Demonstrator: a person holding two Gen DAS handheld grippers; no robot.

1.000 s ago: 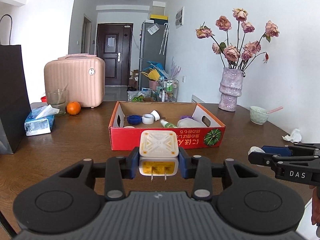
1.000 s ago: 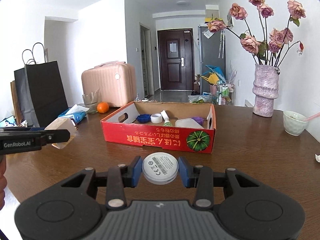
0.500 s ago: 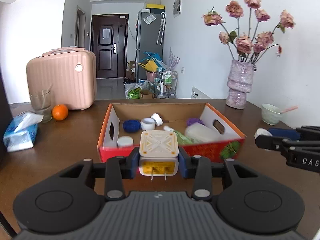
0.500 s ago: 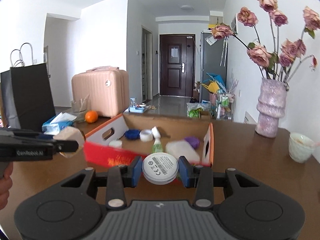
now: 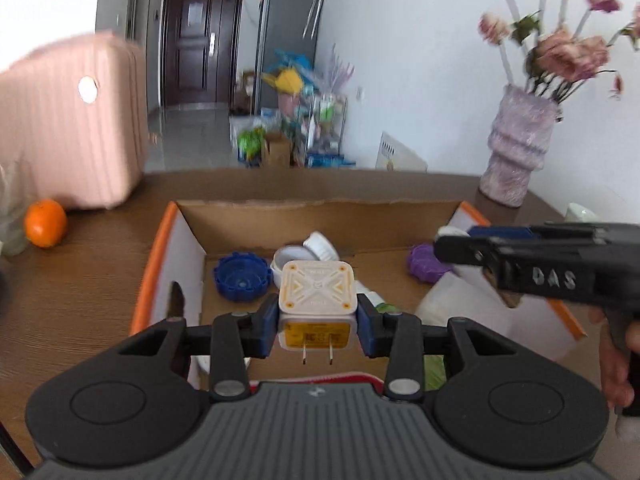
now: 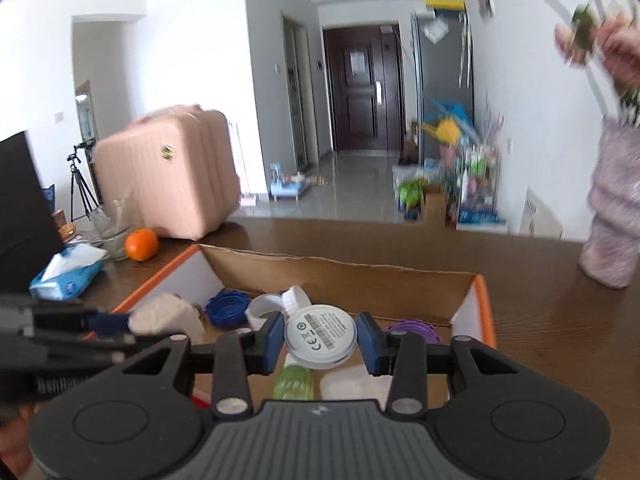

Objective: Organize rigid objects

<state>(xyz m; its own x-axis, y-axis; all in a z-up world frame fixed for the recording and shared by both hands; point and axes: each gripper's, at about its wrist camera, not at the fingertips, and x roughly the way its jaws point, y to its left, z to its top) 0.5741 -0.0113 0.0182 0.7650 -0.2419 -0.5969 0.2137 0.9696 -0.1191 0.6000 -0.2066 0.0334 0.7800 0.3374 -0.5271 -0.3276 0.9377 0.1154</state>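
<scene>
My left gripper [image 5: 317, 322] is shut on a white and yellow plug adapter [image 5: 317, 300], prongs pointing toward the camera, held over the open cardboard box [image 5: 320, 222]. My right gripper [image 6: 321, 338] is shut on a round white disc with a barcode label [image 6: 320, 334], also above the box [image 6: 340, 276]. Inside lie a blue cap [image 5: 242, 276], a white lid [image 5: 290, 258], a purple cap [image 5: 424, 264] and a green bottle [image 6: 294, 382]. The right gripper's side [image 5: 540, 264] crosses the left wrist view; the left gripper with the adapter [image 6: 166, 314] shows in the right wrist view.
A pink suitcase [image 5: 68, 136], an orange [image 5: 45, 223] and a glass [image 6: 114, 232] stand left of the box on the brown table [image 6: 540, 312]. A tissue pack [image 6: 66, 276] and a black bag [image 6: 20, 200] lie further left. A vase of flowers [image 5: 520, 148] stands right.
Both grippers have moved forward from in front of the box to above its inside, still gripping the adapter and the disc. The box now fills the lower middle of both views.
</scene>
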